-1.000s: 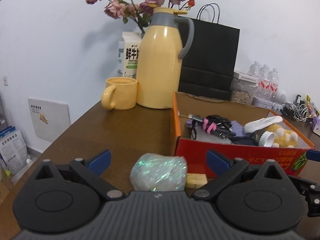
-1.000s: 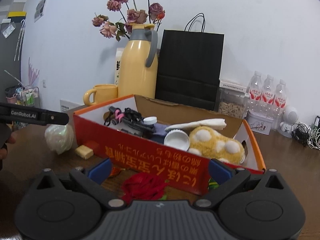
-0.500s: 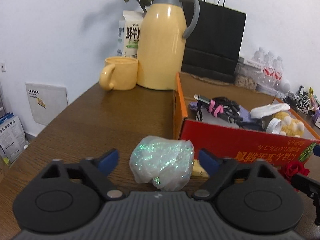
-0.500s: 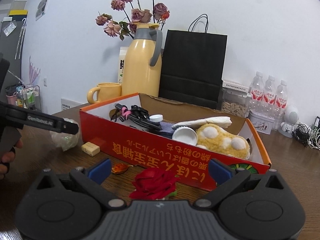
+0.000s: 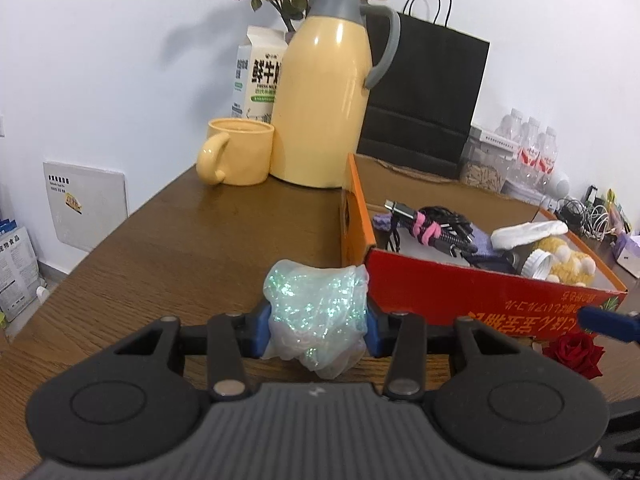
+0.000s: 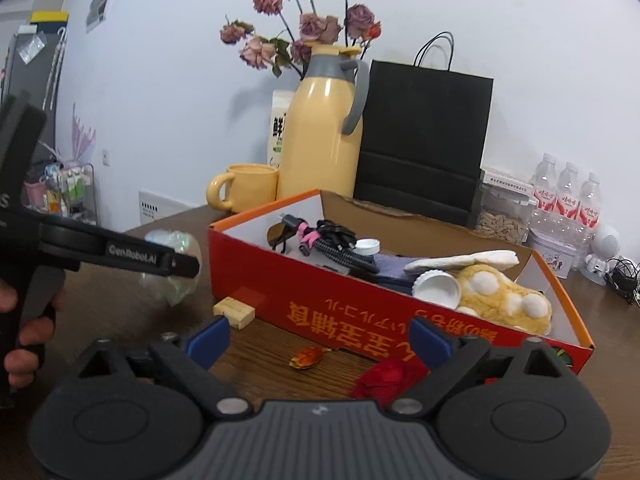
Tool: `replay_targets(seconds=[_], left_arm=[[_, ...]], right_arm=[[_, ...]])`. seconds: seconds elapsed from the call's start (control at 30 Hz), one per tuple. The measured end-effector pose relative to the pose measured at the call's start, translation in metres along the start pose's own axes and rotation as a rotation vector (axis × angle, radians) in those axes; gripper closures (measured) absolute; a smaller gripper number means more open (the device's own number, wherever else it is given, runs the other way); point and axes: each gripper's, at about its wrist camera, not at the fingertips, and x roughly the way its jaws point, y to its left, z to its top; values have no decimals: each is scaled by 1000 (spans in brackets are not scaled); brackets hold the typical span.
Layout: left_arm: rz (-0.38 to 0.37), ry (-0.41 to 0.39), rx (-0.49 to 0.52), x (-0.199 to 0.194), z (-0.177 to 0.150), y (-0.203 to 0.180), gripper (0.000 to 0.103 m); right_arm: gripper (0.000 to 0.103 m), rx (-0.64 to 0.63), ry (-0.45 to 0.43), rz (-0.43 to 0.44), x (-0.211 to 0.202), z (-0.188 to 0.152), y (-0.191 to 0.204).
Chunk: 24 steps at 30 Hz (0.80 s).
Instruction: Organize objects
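Observation:
A crumpled iridescent plastic bag [image 5: 316,308] sits between the blue pads of my left gripper [image 5: 316,326]. Both pads press its sides, and the jaws are still closing on it. From the right wrist view the same bag [image 6: 172,276] shows behind the left gripper's finger [image 6: 152,258]. My right gripper [image 6: 320,342] hovers low over the table with a red rose head [image 6: 386,376] between its fingers, close to the right one. Its jaws are closing and the pads do not touch the rose. The red cardboard box [image 6: 320,296] stands just beyond, holding cables, a plush toy and lids.
A small wooden block [image 6: 234,312] and an orange petal [image 6: 306,358] lie on the table before the box. A yellow jug [image 5: 320,92], mug [image 5: 238,152], milk carton [image 5: 256,76] and black paper bag [image 5: 424,96] stand at the back. The table edge [image 5: 100,240] falls away on the left.
My left jaws came in from wide open until the pads met the plastic bag. My right gripper slid left, so the rose now lies toward its right finger, and its jaws narrowed a little.

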Motion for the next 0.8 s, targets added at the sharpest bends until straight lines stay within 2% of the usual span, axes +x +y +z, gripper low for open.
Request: replay_targets(seconds=[0.07,0.17,0.3,0.37,0.8], left_arm=[[-1,-8,-9,-3,1,5,58],[1,-16,-25,-6,2,14,58],[-2,-31,-39,-10,3,22,58],[-4,-42,-43,-13,3,23,58],[-42,-73,-32,-23,3,23,58]], right_arm=[[33,-7,19,4,4,2,6],[48,-25,59,5,12,4,15],[61,-34,128,-22,27,5,22],[71,-21,155,-29,34,5,22],[78,23,201,-40,51,4,16]])
